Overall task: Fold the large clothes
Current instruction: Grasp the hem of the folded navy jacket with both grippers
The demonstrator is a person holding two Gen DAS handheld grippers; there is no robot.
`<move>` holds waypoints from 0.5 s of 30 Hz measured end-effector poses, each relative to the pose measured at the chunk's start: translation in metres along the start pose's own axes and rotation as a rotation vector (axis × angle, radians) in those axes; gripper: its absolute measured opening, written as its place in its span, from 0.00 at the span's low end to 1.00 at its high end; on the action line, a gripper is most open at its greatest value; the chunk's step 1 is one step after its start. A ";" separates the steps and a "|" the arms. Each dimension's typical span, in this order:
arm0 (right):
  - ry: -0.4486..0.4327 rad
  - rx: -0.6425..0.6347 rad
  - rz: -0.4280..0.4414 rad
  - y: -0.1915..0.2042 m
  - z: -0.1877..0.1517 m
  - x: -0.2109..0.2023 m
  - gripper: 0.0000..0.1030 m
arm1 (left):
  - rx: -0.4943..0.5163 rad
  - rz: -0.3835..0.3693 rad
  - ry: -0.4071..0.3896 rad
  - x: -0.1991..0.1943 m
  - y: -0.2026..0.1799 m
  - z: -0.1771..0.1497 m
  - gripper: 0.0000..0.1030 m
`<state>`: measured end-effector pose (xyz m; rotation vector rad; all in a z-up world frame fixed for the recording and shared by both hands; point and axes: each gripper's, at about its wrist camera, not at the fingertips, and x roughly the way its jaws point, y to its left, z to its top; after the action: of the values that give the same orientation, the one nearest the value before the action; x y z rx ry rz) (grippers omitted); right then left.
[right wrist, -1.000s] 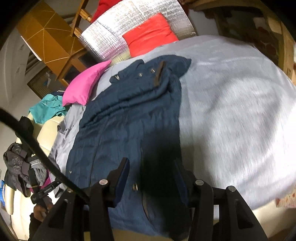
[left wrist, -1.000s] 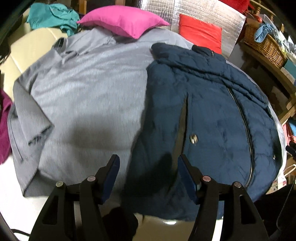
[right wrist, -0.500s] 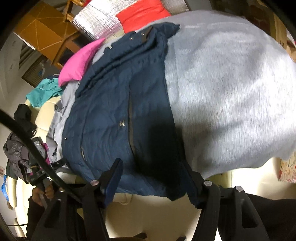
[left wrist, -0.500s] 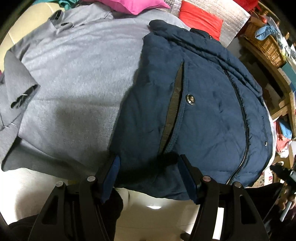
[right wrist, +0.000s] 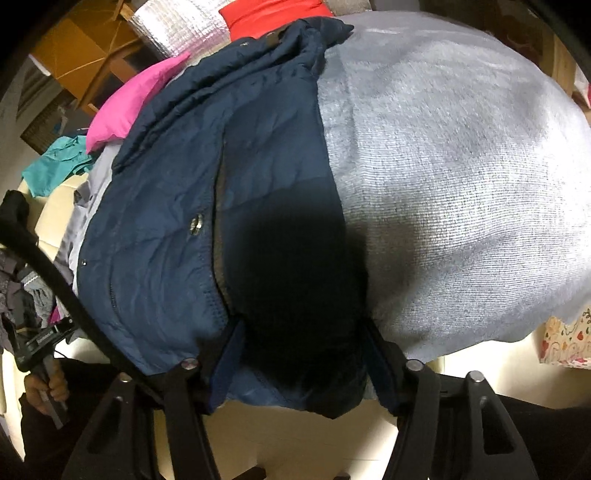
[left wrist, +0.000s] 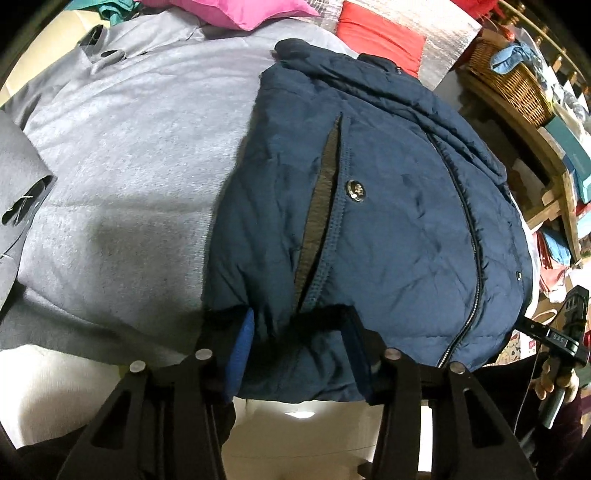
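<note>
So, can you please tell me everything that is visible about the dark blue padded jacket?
The dark blue padded jacket looks like quilted, slightly shiny fabric. It lies flat, front side up, on a grey knitted blanket. It has a closed dark zipper, a slanted pocket with a brownish lining, a metal snap button and a rumpled collar at the far end. Its near hem hangs over the edge, between the open fingers of the left gripper and the right gripper. Whether the pads touch it is unclear.

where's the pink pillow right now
The pink pillow lies at the far end of the surface, top centre of the left wrist view, beyond the grey garment, with the red cushion to its right.
</note>
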<state>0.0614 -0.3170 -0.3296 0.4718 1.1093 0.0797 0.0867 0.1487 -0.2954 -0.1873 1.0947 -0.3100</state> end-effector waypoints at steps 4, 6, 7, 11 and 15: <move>0.004 -0.050 0.005 0.006 -0.005 -0.005 0.29 | 0.004 -0.038 -0.009 -0.001 -0.004 0.001 0.26; 0.001 -0.062 0.019 0.009 -0.006 -0.009 0.25 | 0.009 -0.068 -0.014 -0.004 -0.006 0.000 0.18; -0.002 -0.070 0.028 0.010 -0.007 -0.012 0.24 | 0.016 -0.082 -0.017 -0.006 -0.007 -0.001 0.16; -0.010 -0.113 0.035 0.018 -0.009 -0.021 0.24 | 0.060 -0.193 -0.020 -0.009 -0.021 0.001 0.04; -0.010 -0.098 0.026 0.015 -0.008 -0.023 0.24 | 0.010 -0.132 -0.023 -0.010 -0.011 0.004 0.05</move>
<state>0.0466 -0.3079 -0.3069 0.3990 1.0846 0.1539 0.0850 0.1419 -0.2822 -0.2545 1.0600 -0.4308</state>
